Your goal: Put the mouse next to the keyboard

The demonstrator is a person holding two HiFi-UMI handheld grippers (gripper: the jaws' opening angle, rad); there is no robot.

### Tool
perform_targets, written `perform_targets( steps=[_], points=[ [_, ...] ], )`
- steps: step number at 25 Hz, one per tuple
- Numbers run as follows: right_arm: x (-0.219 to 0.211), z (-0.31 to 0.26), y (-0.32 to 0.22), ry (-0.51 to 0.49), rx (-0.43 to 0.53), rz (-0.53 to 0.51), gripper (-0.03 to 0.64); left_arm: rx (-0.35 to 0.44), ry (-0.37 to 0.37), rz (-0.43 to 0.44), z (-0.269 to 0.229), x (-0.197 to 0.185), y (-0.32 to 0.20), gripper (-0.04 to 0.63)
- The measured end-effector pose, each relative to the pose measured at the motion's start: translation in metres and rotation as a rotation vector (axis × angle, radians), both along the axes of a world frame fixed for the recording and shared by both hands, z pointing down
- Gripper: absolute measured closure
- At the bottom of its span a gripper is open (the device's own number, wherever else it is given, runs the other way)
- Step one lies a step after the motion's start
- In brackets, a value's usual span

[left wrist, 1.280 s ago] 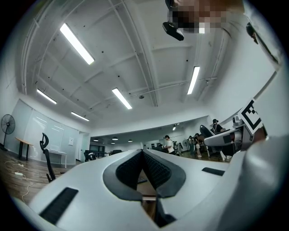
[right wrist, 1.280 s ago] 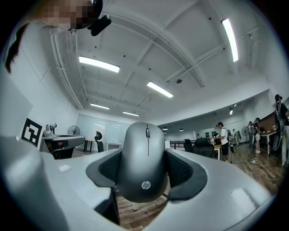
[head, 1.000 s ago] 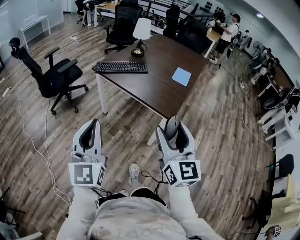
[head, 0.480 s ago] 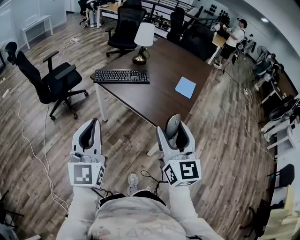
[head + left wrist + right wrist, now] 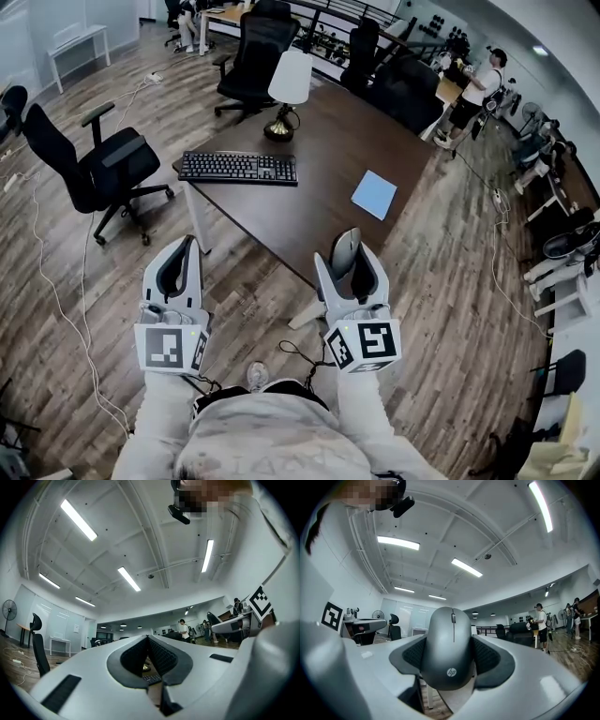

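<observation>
Carry step. Right gripper [image 5: 347, 255] low centre of frame, jaws clenched on mouse [image 5: 450, 648], mouse in air, short of counter [image 5: 319, 178]. Left gripper [image 5: 181, 251] jaws pressed together, nothing in them. Keyboard [image 5: 238, 168] upper left on counter. Next, my guess: reach forward-left, set mouse flat just right of keyboard, let go.

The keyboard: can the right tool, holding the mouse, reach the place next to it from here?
Probably not yet. The right tool, shut on the mouse, hangs at the table's near corner, and the keyboard lies far up the top. Nothing blocks the bare wood between them.
</observation>
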State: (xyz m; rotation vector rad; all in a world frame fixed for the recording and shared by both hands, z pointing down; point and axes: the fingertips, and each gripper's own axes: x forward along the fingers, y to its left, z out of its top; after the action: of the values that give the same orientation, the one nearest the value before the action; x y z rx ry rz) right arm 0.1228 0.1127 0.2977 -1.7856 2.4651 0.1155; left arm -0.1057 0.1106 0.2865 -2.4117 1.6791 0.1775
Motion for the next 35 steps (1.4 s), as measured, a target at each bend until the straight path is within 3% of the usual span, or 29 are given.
perform_targets(
  steps=[11,21,35],
  points=[
    [0.029,0.013,-0.060,-0.021,-0.004,-0.044,0.316,-0.007,-0.016,-0.031,0.007,0.033,-0.050,0.591],
    [0.030,0.016,-0.102,-0.024,-0.012,-0.032,0.318,-0.017,-0.019,-0.025,0.010,0.032,-0.095,0.591],
    [0.019,0.014,-0.191,-0.042,-0.013,0.048,0.317,-0.016,-0.017,0.052,0.006,0.018,-0.199,0.591]
  ],
)
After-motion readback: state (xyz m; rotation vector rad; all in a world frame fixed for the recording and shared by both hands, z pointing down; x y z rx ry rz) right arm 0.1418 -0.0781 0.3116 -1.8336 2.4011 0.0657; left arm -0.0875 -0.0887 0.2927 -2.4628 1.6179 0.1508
